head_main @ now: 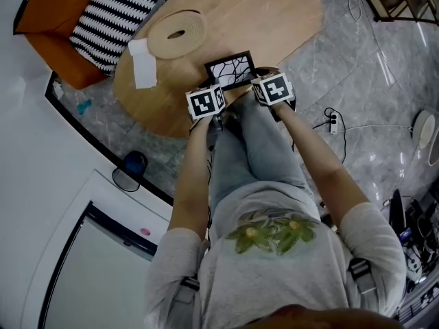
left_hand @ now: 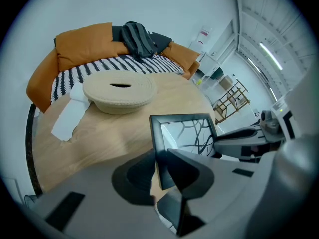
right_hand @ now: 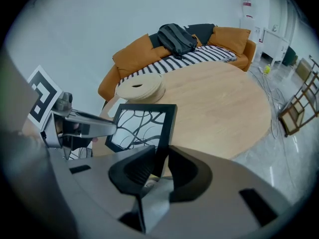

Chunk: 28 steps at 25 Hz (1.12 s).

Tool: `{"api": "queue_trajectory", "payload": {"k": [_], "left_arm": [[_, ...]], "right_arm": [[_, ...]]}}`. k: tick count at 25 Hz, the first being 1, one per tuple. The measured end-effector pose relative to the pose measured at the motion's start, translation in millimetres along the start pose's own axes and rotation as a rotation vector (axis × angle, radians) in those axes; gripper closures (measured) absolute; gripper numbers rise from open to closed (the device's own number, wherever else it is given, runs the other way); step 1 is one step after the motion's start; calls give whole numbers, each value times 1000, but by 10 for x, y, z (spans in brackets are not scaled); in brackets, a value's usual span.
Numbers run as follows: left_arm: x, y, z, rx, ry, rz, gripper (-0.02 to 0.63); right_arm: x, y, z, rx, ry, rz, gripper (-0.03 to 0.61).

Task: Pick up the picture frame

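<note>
A black picture frame (head_main: pixel 230 69) with a white print of black branching lines hangs above the near edge of the round wooden table (head_main: pixel 274 19). My left gripper (left_hand: pixel 159 166) is shut on the frame's (left_hand: pixel 182 128) left border. The right gripper (right_hand: pixel 160 164) is shut on the frame's (right_hand: pixel 142 126) right border. In the head view both marker cubes, left (head_main: pixel 206 102) and right (head_main: pixel 273 88), sit side by side just below the frame. Each gripper shows at the edge of the other's view.
A coiled beige woven mat (head_main: pixel 176 33) with a slot lies on the table beyond the frame, a white cloth (head_main: pixel 143 62) beside it. An orange sofa (head_main: pixel 58 19) with a striped cover and a dark backpack (right_hand: pixel 177 38) stands behind. Cables (head_main: pixel 333 123) cross the marble floor.
</note>
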State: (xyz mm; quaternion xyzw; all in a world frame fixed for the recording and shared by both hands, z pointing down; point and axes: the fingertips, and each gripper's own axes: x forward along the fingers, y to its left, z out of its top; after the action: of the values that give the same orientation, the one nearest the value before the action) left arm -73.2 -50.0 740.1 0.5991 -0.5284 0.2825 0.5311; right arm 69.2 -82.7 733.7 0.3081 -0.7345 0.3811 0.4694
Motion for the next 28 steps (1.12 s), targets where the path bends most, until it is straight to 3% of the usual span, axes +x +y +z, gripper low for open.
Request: {"api": "queue_trajectory", "payload": {"k": [18,28], "left_arm": [[-726,-158,170,-37,-73,-43,525],[-1087,-278,329,0,-132,-77,525]], "right_arm": [[-715,329,284,-42,-112,-24,491],[-1036,457,372,-35,-173,-40,491]]}}
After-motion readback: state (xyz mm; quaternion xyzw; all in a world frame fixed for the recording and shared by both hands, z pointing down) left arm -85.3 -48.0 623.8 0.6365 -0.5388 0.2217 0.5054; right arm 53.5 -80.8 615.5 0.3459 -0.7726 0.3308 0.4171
